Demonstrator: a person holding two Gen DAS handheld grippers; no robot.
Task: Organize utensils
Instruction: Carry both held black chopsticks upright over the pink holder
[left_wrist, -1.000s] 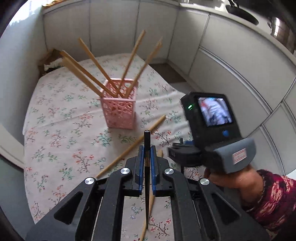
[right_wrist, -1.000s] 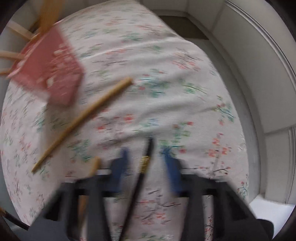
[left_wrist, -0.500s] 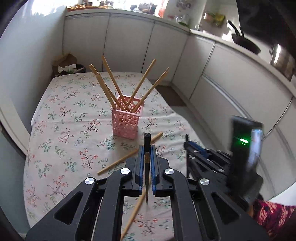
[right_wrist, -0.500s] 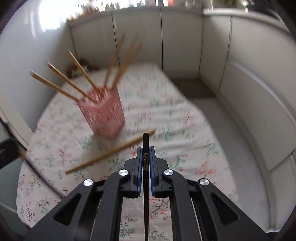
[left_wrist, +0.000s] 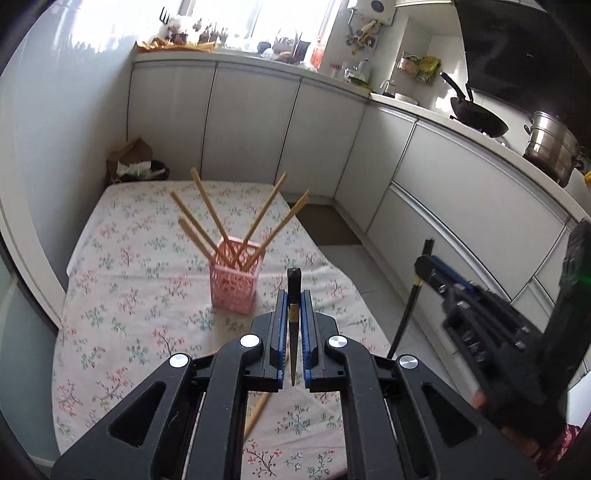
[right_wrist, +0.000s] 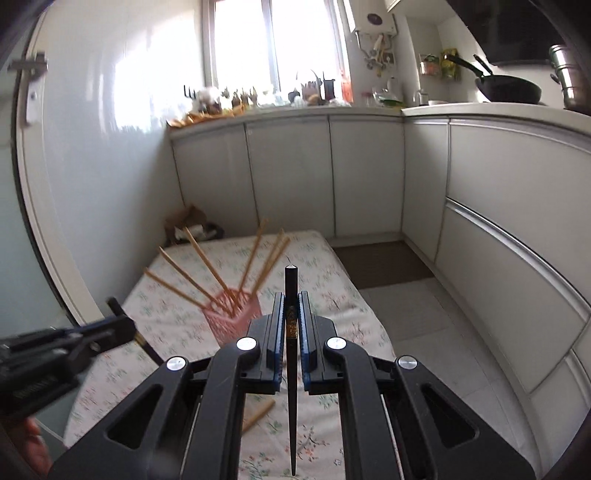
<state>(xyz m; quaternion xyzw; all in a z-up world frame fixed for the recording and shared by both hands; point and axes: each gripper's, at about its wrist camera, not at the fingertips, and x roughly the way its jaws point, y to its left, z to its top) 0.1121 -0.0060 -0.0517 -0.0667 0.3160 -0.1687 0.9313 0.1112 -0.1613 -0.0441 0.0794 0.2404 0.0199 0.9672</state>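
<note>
A pink mesh holder (left_wrist: 235, 282) stands on the floral tablecloth (left_wrist: 122, 295) with several wooden chopsticks (left_wrist: 210, 218) fanned out of it; it also shows in the right wrist view (right_wrist: 231, 321). My left gripper (left_wrist: 294, 295) is shut on a black chopstick (left_wrist: 294, 314), held high above the table, short of the holder. My right gripper (right_wrist: 291, 299) is shut on a second black chopstick (right_wrist: 291, 369), also raised. In the left wrist view the right gripper (left_wrist: 428, 266) is at the right, off the table's edge.
A loose wooden chopstick (left_wrist: 258, 410) lies on the cloth under my left gripper and shows in the right wrist view (right_wrist: 258, 415). White cabinets (left_wrist: 251, 129) surround the table. A wok (left_wrist: 476, 118) and a steel pot (left_wrist: 550, 144) sit on the counter.
Both grippers have risen well above the table, each carrying a black chopstick. The right gripper closed on its chopstick and lifted it off the cloth. The holder now looks farther away.
</note>
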